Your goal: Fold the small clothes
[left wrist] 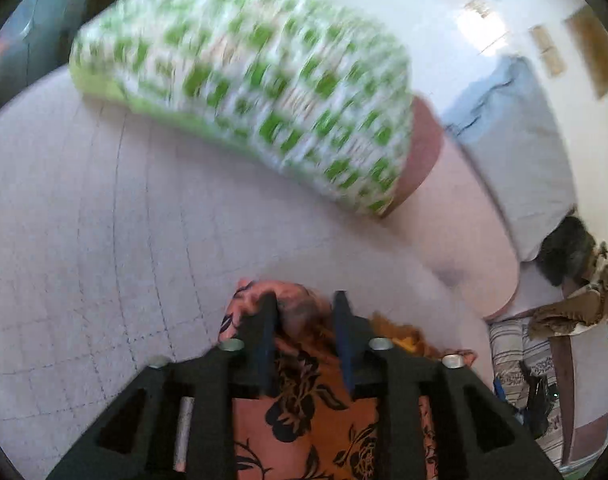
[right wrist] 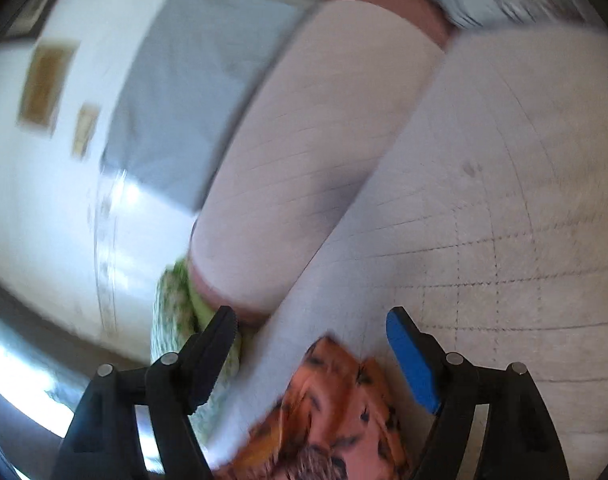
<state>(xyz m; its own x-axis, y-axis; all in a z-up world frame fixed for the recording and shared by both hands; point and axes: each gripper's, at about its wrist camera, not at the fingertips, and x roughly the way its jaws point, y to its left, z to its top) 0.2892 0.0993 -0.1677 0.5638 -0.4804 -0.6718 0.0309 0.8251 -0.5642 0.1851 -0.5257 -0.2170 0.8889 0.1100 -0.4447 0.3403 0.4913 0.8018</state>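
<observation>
A small orange garment with a black flower print lies on the pale quilted bed cover. My left gripper is shut on a bunched fold of it, with cloth filling the narrow gap between the fingers. In the right wrist view the same garment lies below and between the fingers. My right gripper is open wide and holds nothing, just above the garment's edge. Both views are blurred.
A green and white patterned pillow lies at the back of the bed, also showing in the right wrist view. A pinkish bolster and a grey-blue pillow lie along the wall. Clutter sits beyond the bed's right end.
</observation>
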